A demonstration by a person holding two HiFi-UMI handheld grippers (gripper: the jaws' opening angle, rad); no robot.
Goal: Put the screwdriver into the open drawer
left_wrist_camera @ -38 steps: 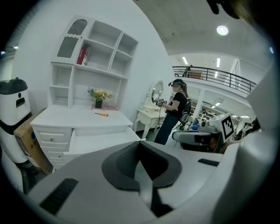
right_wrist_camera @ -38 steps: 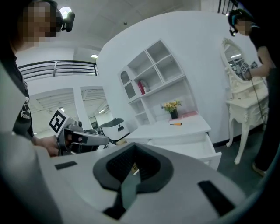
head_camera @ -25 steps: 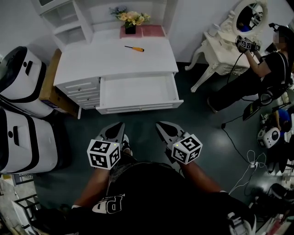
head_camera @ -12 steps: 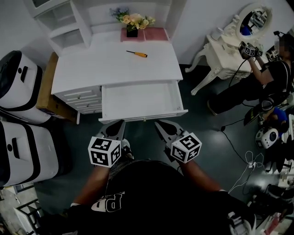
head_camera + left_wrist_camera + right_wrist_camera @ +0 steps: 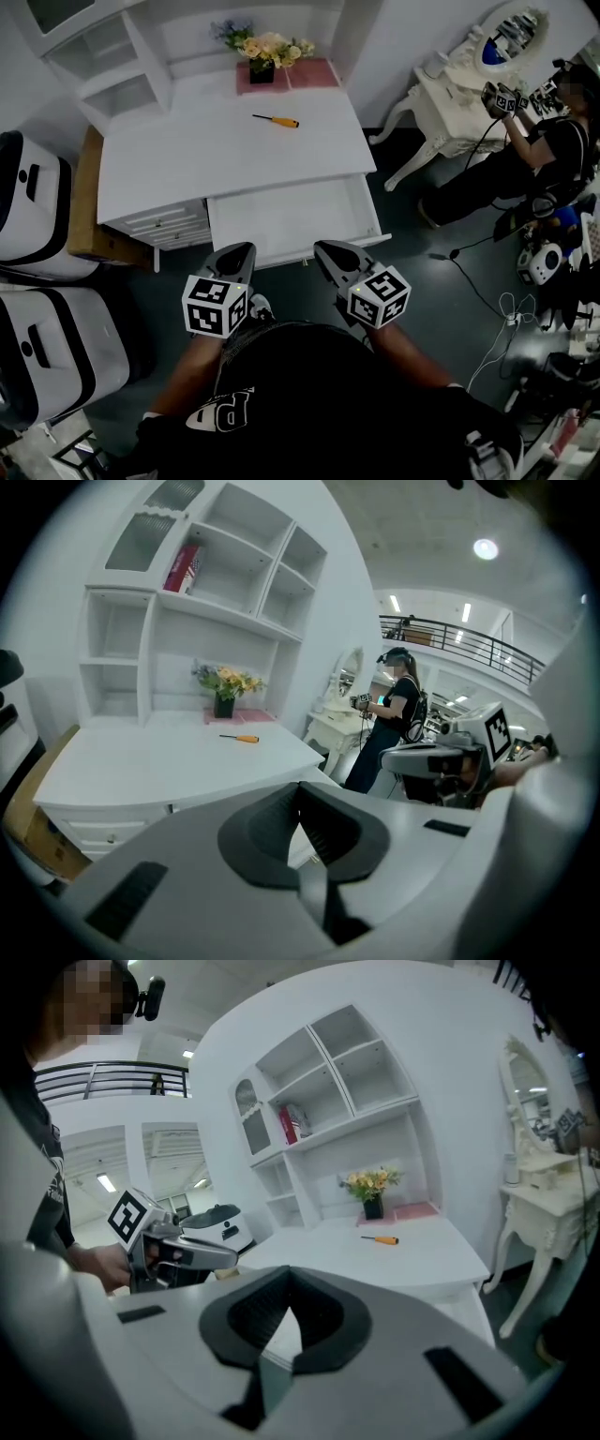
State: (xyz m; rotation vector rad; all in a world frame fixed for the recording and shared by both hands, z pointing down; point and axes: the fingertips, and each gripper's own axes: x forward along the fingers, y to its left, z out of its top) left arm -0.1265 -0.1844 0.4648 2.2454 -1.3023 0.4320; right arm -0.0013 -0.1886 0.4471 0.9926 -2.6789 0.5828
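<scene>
While our left tool (image 5: 238, 249) and right tool (image 5: 329, 249) hang clenched and empty, the orange-handled screwdriver (image 5: 276, 120) lies ahead on the white bench (image 5: 187, 155), beyond the open white drawer (image 5: 291, 220); we should unclench one before reaching.

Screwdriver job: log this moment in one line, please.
screwdriver: on desk, untouched | drawer: open | left gripper: shut, empty, in front of drawer | right gripper: shut, empty, in front of drawer

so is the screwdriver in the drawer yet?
No, the screwdriver lies on the desk top near the flower pot, outside the open drawer.
</scene>
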